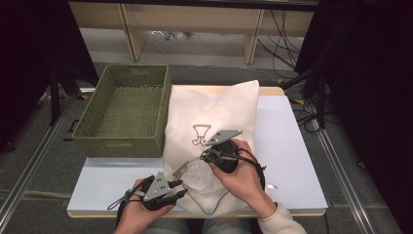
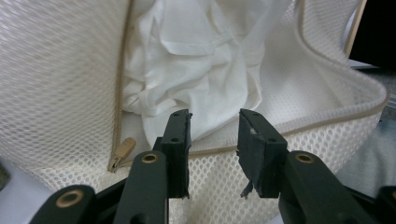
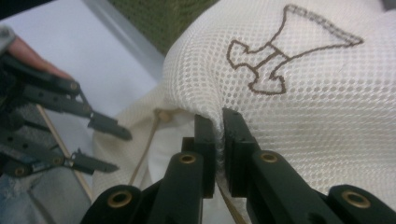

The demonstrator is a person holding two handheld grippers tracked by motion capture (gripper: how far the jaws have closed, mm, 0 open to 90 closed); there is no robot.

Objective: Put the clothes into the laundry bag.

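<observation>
The right hand-held gripper [image 3: 218, 122] has its jaws pinched on the edge of a white mesh bag [image 3: 303, 116], just below a brown stitched emblem [image 3: 275, 60]. To its left, apart from it, the left hand-held gripper [image 3: 109, 149] stands with jaws spread over the pale bench [image 3: 93, 56].

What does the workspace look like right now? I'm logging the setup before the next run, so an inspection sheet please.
Surface: pale blue table top, wood edge at front.
Job's things: white mesh laundry bag with a brown stitched outline, lying open at the near end; white garment crumpled inside its mouth.
Clutter: green woven basket at the left, nothing seen in it.
Grippers: right gripper pinches the bag's mesh edge; left gripper open, facing the garment.
Cables: one trails from each gripper; more lie on the floor at far right.
Surroundings: wooden frame legs beyond the table, black curtains at both sides.
</observation>
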